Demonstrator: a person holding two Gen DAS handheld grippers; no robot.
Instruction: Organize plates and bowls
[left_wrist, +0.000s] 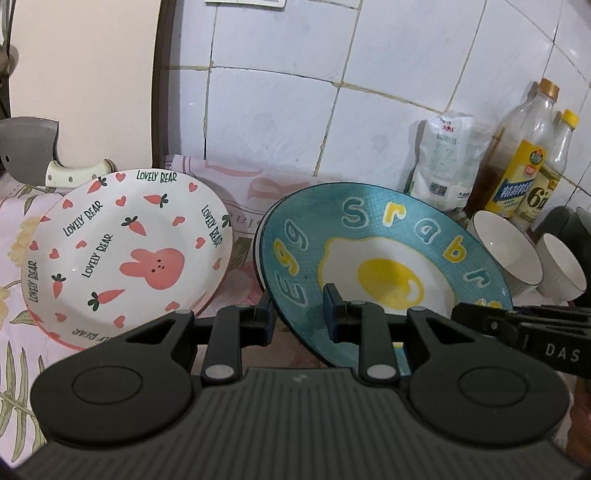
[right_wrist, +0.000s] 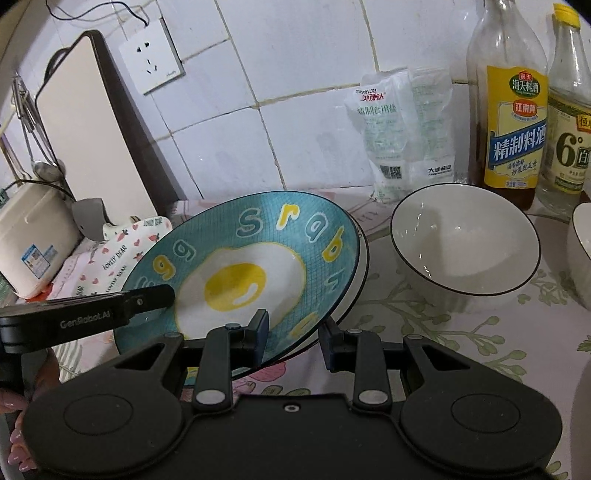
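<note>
Between both grippers hangs the tilted egg plate (left_wrist: 388, 266); left gripper (left_wrist: 299, 314) and right gripper (right_wrist: 291, 332) straddle its rim, fingers apart; unclamped, it could slip.

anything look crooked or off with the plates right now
The blue egg plate is steeply tilted, one edge raised off the counter, with both the left hand-held gripper and right hand-held gripper straddling its rim. The pink bunny plate also sits tilted. Nothing looks spilled or broken.

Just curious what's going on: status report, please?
Left gripper, right gripper: jaws astride blue egg-print plate's rim, tilted. Pink rabbit-print plate beside. White black-rimmed bowl close right.
</note>
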